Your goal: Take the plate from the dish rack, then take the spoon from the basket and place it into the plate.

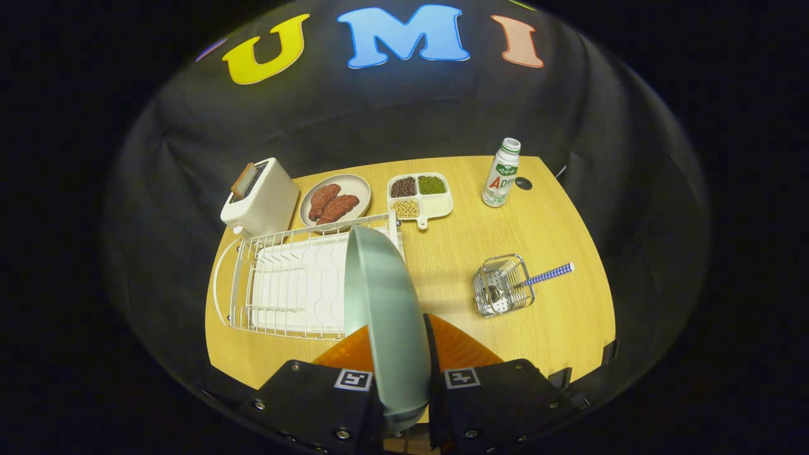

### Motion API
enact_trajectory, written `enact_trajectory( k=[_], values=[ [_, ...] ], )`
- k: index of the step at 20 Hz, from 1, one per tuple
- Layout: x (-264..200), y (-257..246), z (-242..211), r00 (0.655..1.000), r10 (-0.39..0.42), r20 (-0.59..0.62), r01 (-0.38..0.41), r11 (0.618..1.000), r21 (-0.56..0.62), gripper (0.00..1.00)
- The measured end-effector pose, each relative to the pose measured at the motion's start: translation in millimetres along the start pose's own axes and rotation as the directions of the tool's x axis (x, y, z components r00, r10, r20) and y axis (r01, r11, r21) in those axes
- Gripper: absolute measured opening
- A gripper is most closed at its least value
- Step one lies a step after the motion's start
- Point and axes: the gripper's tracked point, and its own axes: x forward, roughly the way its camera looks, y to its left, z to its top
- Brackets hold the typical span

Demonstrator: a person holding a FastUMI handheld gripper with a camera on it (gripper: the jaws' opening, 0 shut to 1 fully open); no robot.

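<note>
Plate (385,309), pale green and held on edge, sits pinched between the two fingers of the claw (404,385), its upper rim reaching up over the near corner of the white dish rack (291,284) on the desk (556,227). Off to the right of the plate, well apart from it, the wire basket (502,285) holds the spoon (543,275), whose checked handle sticks out sideways. Risk seems to lie in the thin edge grip: tilting the plate flat to set it down could let it slip or swing, and its rim could catch the rack's wire frame while passing it. A hard drop might chip it or send it sliding toward the basket. Hidden are the plate's lower edge behind the fingers, the exact contact of the pads, and the spoon's bowl, lost among the basket's wires.
</note>
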Motion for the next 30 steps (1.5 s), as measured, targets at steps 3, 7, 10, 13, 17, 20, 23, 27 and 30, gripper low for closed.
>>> enact_trajectory(
  k=[3, 7, 10, 13, 17, 20, 23, 27, 30],
  values=[
    [-7.0, -25.6, -25.7, 1.000, 0.023, -0.007, -0.023, 0.999, 0.028, 0.27],
    [-14.1, -60.7, -50.8, 0.999, 0.046, -0.007, -0.046, 0.998, 0.040, 0.27],
    [-5.8, -82.1, -69.5, 0.997, 0.071, -0.006, -0.070, 0.996, 0.061, 0.27],
    [11.4, -92.2, -100.9, 0.991, 0.127, -0.034, -0.121, 0.981, 0.153, 0.27],
    [29.6, -97.8, -135.2, 0.979, 0.193, -0.066, -0.176, 0.964, 0.200, 0.27],
    [45.8, -98.0, -149.5, 0.969, 0.236, -0.078, -0.214, 0.951, 0.222, 0.27],
    [61.4, -95.6, -158.6, 0.955, 0.281, -0.089, -0.251, 0.934, 0.255, 0.27],
    [78.6, -83.1, -172.7, 0.924, 0.363, -0.116, -0.321, 0.905, 0.278, 0.27],
    [101.0, -73.3, -173.8, 0.903, 0.421, -0.084, -0.388, 0.885, 0.259, 0.27]
  ],
)
